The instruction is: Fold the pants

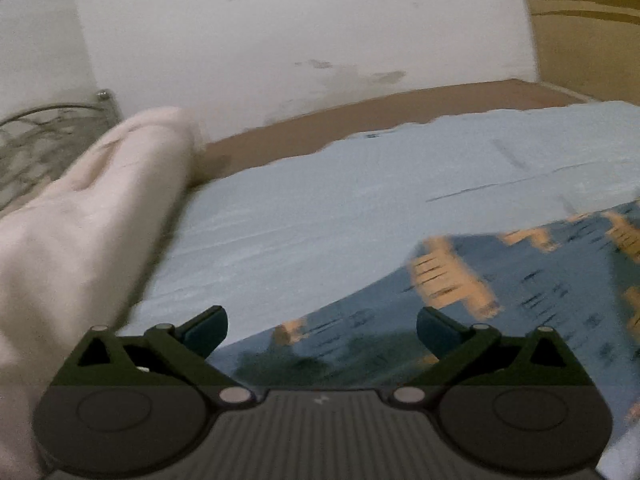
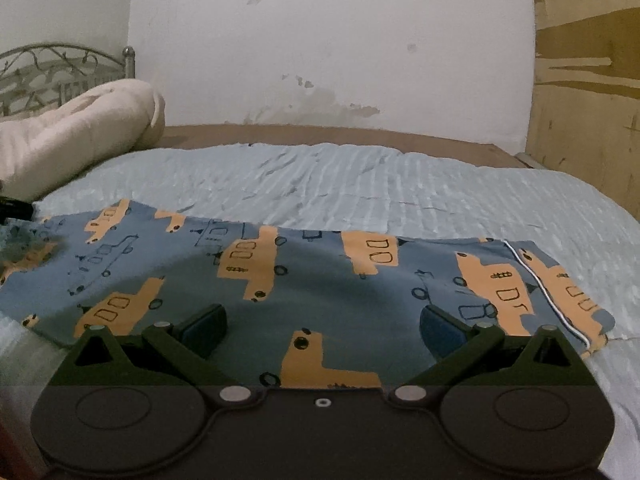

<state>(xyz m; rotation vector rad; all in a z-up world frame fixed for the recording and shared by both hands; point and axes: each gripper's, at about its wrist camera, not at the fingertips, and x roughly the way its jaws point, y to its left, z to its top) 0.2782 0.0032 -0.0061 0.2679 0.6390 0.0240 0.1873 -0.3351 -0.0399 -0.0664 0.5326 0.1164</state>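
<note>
The pants (image 2: 304, 280) are blue with orange car prints and lie flat across the light blue bedspread (image 2: 360, 184). A white-piped seam runs down their right end. My right gripper (image 2: 322, 330) is open and empty, hovering over the near edge of the pants. In the left wrist view the pants (image 1: 500, 304) fill the lower right and look blurred. My left gripper (image 1: 322, 330) is open and empty, above the left end of the pants. A dark bit of the left gripper (image 2: 14, 208) shows at the left edge of the right wrist view.
A rolled cream blanket (image 2: 76, 128) lies at the left, also in the left wrist view (image 1: 80, 216). A metal headboard (image 2: 60, 68) stands behind it. A stained white wall (image 2: 328, 48) backs the bed. A wooden panel (image 2: 588, 80) stands at the right.
</note>
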